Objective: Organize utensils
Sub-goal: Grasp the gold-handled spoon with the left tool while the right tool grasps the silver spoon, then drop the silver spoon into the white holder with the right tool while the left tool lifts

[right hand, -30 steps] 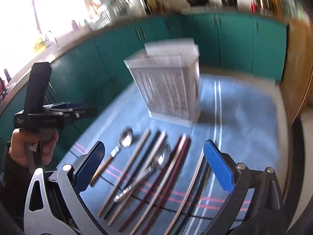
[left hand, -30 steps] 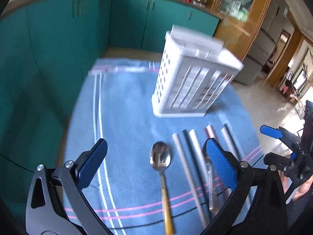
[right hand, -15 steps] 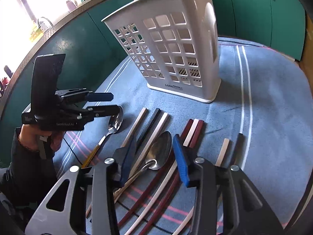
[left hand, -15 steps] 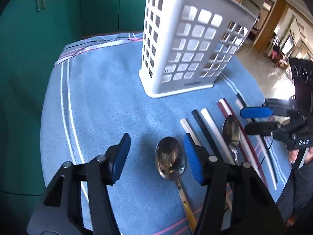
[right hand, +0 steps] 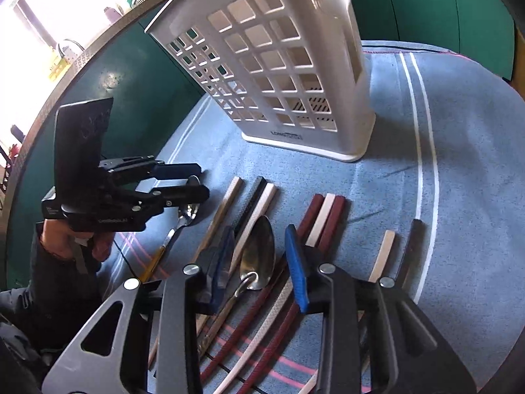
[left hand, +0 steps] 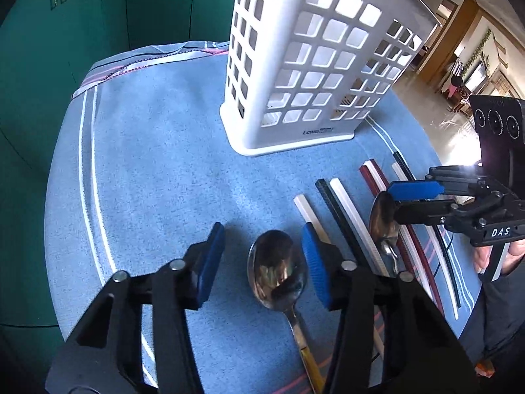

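A white slotted utensil basket [left hand: 315, 65] stands upright on a blue cloth [left hand: 157, 164]; it also shows in the right wrist view [right hand: 279, 65]. My left gripper [left hand: 262, 262] is open, low over a gold-handled spoon [left hand: 275, 272], with the bowl between its fingers. My right gripper [right hand: 259, 259] is open, its fingers on either side of a steel spoon [right hand: 259, 256]. That steel spoon [left hand: 384, 220] lies among several chopsticks [left hand: 344, 210] in white, black and dark red. In the right wrist view the left gripper [right hand: 193, 180] hovers over the gold-handled spoon [right hand: 177, 229].
Teal cabinets [left hand: 82, 16] ring the table behind and to the left. The cloth has white stripes [right hand: 423, 151] near its edges. The basket stands just beyond the row of utensils. A doorway and wooden furniture [left hand: 459, 32] lie at the far right.
Both grippers have dropped lower and closer to the spoons, and their fingers have narrowed. The basket looms larger in both views.
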`<state>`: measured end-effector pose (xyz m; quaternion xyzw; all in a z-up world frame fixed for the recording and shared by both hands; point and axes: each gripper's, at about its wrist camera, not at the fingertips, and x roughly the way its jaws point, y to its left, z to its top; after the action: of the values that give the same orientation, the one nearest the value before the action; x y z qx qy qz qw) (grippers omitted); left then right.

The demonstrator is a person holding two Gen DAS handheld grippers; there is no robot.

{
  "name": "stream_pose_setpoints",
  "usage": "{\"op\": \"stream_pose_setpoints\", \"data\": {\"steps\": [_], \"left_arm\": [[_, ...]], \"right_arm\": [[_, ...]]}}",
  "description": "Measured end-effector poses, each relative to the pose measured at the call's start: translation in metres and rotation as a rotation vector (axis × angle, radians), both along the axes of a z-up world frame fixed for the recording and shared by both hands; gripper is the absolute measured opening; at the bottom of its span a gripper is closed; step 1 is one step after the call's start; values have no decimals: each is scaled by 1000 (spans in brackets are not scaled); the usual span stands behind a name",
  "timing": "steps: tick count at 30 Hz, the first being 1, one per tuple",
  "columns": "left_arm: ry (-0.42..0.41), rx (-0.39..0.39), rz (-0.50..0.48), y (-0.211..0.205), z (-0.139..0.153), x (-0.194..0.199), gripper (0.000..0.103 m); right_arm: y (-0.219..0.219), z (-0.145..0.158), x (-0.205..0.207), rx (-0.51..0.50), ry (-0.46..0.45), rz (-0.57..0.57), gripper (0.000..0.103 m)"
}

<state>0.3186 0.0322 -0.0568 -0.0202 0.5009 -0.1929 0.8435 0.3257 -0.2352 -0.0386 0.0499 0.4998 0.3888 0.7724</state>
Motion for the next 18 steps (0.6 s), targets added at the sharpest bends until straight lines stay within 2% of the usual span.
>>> {"op": "stream_pose_setpoints", "data": {"steps": [6,7,8,10,11,13,15,18], "left_arm": [[5,-15,-16,0,1,-2,33],[6,-17,-22,-1,1,-2,26],[8,-20,-25,-4,-1,-1,27],[-2,-9,-33,-9,-1,-1,25],[-8,-6,-36,-12,-1,-2,24],[-27,-11,-31,-15,3,-2,12],[-45,-16,-27,-14,10,-5,3],[-63,-14,-23,-16,19,-9,3]], "right_arm": [[3,-5,7,8,28,27,30],[4,-7,7,7,29,27,27],[6,-8,8,3,35,26,25],[9,-8,10,1,49,23,11],[9,-7,10,2,50,22,10],[10,-4,9,6,46,24,4],[10,2,6,1,24,14,4],[10,17,-3,21,-17,20,2]]}}
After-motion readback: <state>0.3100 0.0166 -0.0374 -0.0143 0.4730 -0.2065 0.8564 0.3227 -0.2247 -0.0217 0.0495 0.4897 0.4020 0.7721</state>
